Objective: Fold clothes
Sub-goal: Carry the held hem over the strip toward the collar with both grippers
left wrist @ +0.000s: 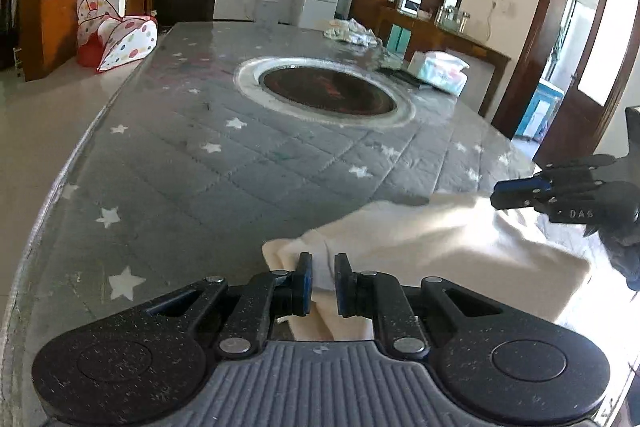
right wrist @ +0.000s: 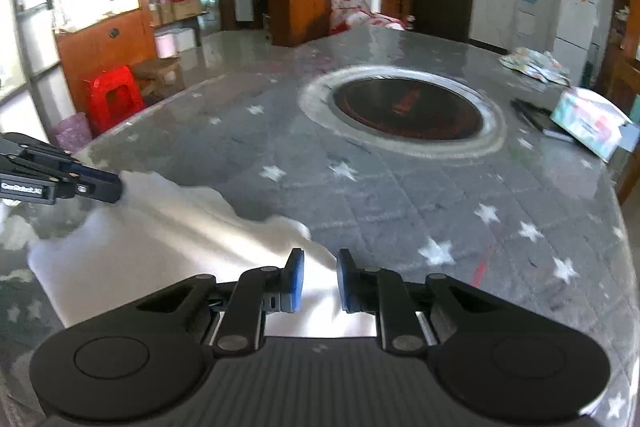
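A cream-white garment [left wrist: 440,247] lies on the near edge of the grey star-patterned table [left wrist: 200,167]. My left gripper [left wrist: 323,279] has its jaws narrowly apart with a fold of the garment's left corner between them. The right gripper [left wrist: 504,193] shows at the far right, over the garment's other corner. In the right wrist view the garment [right wrist: 160,227] is stretched between both grippers. My right gripper [right wrist: 320,281] has white cloth between its blue pads [right wrist: 297,279]. The left gripper [right wrist: 108,189] touches the cloth's far left corner.
A round dark hotplate [left wrist: 326,91] with a metal ring sits in the table's middle. A tissue pack [left wrist: 442,71], a dark flat object [right wrist: 540,121] and a crumpled cloth pile [left wrist: 352,31] lie at the far side. A red stool [right wrist: 114,99] stands on the floor.
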